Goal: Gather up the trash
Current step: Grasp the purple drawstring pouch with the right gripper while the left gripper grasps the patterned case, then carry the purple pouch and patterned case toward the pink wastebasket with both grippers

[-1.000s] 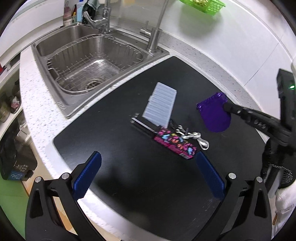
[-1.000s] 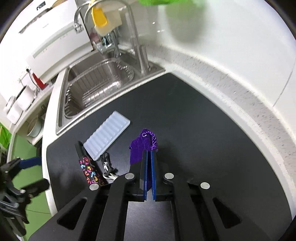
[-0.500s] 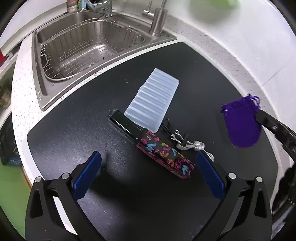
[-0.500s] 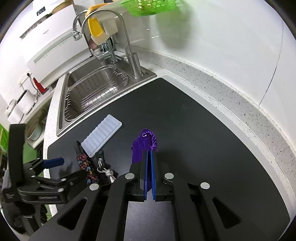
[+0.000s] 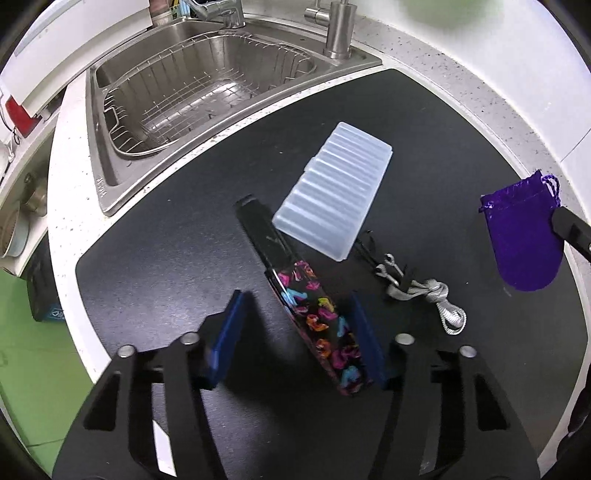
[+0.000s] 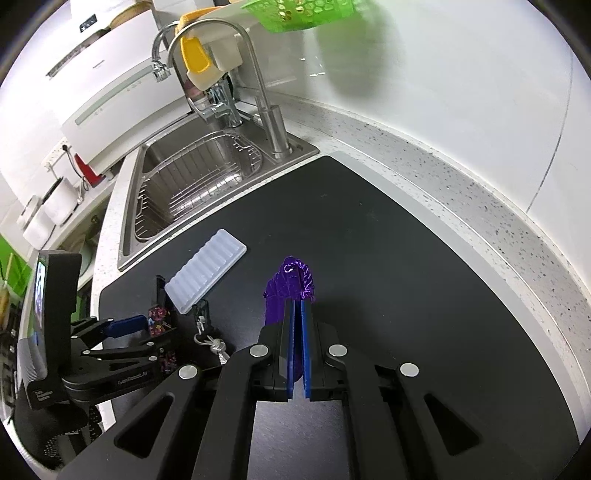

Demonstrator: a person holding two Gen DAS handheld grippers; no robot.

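A purple drawstring pouch (image 6: pixel 286 291) hangs from my right gripper (image 6: pixel 295 306), which is shut on it above the black mat; the pouch also shows in the left wrist view (image 5: pixel 524 236). My left gripper (image 5: pixel 295 310) is open, its blue pads on either side of the near end of a black case with colourful shapes (image 5: pixel 321 321), not clamped. A translucent ribbed plastic lid (image 5: pixel 332 195) leans on the case's far end. A grey knotted cord with a clip (image 5: pixel 421 291) lies beside them.
A black mat (image 5: pixel 177 236) covers the speckled counter. A steel sink with a wire rack (image 5: pixel 192 92) and taps (image 6: pixel 266 107) is behind it. A green basket (image 6: pixel 299 14) hangs on the white wall. The counter edge drops off at the left.
My left gripper has moved forward and down onto the colourful case and its jaws have narrowed around it. My right gripper still holds the pouch, raised slightly.
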